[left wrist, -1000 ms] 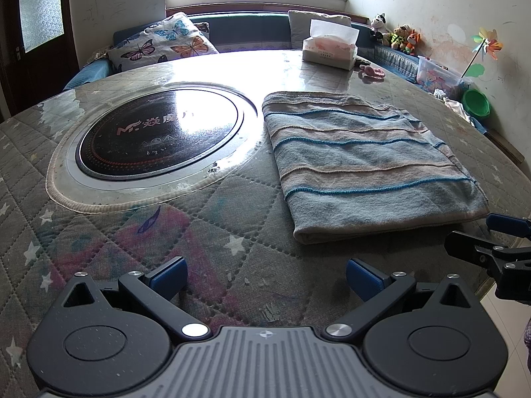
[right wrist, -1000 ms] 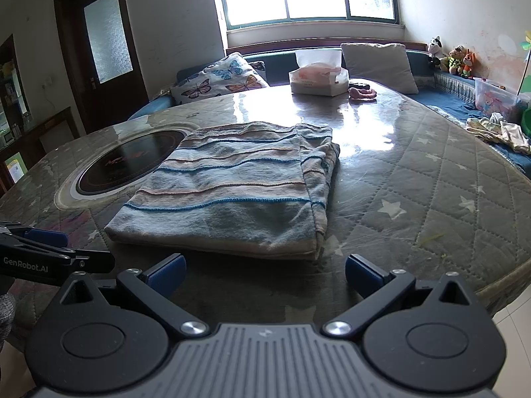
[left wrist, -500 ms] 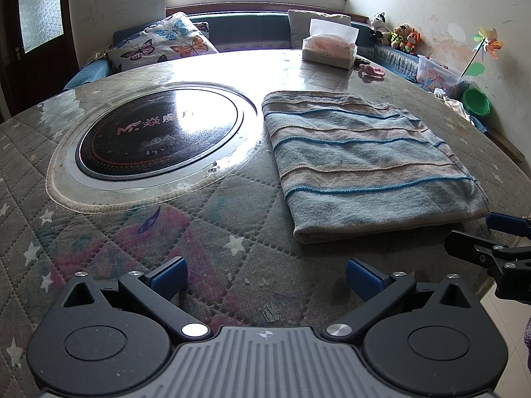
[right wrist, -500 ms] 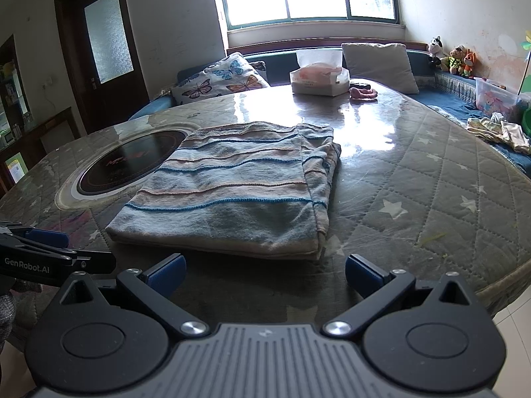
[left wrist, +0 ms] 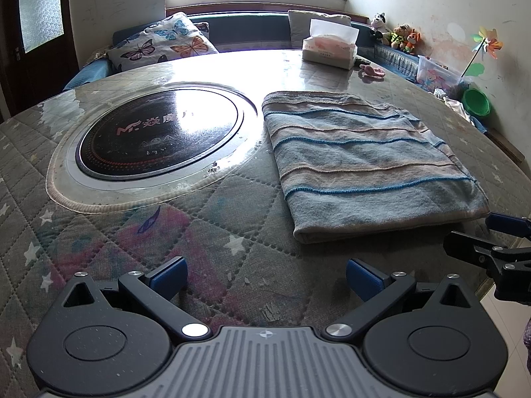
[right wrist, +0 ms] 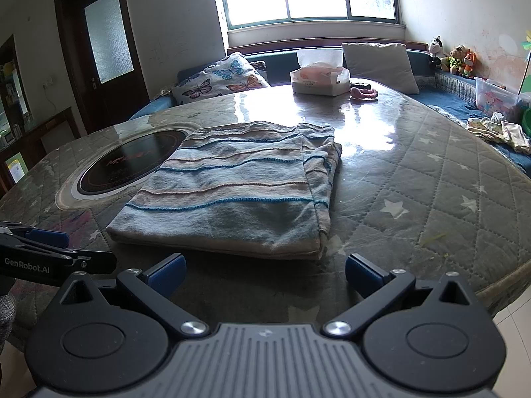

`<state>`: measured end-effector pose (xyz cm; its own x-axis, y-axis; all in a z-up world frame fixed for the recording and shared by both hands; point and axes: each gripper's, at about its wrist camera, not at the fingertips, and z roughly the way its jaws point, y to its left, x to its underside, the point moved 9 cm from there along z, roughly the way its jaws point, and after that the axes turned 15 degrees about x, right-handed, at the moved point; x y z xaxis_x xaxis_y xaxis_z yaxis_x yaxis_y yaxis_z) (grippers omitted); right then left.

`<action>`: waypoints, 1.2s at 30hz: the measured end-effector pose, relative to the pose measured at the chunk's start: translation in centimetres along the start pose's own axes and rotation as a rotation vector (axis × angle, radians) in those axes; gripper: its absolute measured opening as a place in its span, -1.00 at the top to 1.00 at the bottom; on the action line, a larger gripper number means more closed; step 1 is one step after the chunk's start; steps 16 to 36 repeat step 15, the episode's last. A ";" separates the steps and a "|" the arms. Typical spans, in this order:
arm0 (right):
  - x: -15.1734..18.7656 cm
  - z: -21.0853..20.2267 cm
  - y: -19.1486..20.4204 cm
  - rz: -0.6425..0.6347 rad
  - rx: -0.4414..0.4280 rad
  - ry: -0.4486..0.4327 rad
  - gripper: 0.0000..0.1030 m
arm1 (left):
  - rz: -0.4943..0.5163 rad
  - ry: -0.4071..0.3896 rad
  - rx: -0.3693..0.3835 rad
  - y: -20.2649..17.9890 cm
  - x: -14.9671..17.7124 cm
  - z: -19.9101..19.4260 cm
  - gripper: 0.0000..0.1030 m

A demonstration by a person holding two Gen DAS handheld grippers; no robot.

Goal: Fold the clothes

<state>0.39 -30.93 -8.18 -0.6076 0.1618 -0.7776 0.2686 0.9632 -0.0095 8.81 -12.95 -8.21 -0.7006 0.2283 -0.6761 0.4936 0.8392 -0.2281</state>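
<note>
A folded grey-blue striped garment [left wrist: 361, 162] [right wrist: 239, 189] lies flat on the round quilted table [left wrist: 99, 252] [right wrist: 448, 199], right of a black induction plate [left wrist: 159, 132]. My left gripper [left wrist: 265, 277] hovers open over the table's near edge, short and left of the garment, holding nothing. My right gripper [right wrist: 265, 273] is open too, just before the garment's near folded edge, with nothing between its pads. In the left wrist view the right gripper's fingers [left wrist: 478, 248] show by the garment's near right corner. The right wrist view catches the left gripper's fingers [right wrist: 49, 252] at the left.
A tissue box [left wrist: 330, 48] [right wrist: 320, 81] and a small pink item [left wrist: 373, 72] sit at the table's far side. A cushioned bench with pillows [right wrist: 225, 79], stuffed toys [right wrist: 451, 58] and loose clothes [right wrist: 497, 132] runs behind and right. The table edge drops to tiled floor [right wrist: 511, 325].
</note>
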 end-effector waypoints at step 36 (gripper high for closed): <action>0.1 -0.1 0.1 0.002 -0.005 -0.001 -1.00 | -0.003 0.000 -0.005 0.1 0.2 -0.2 -1.00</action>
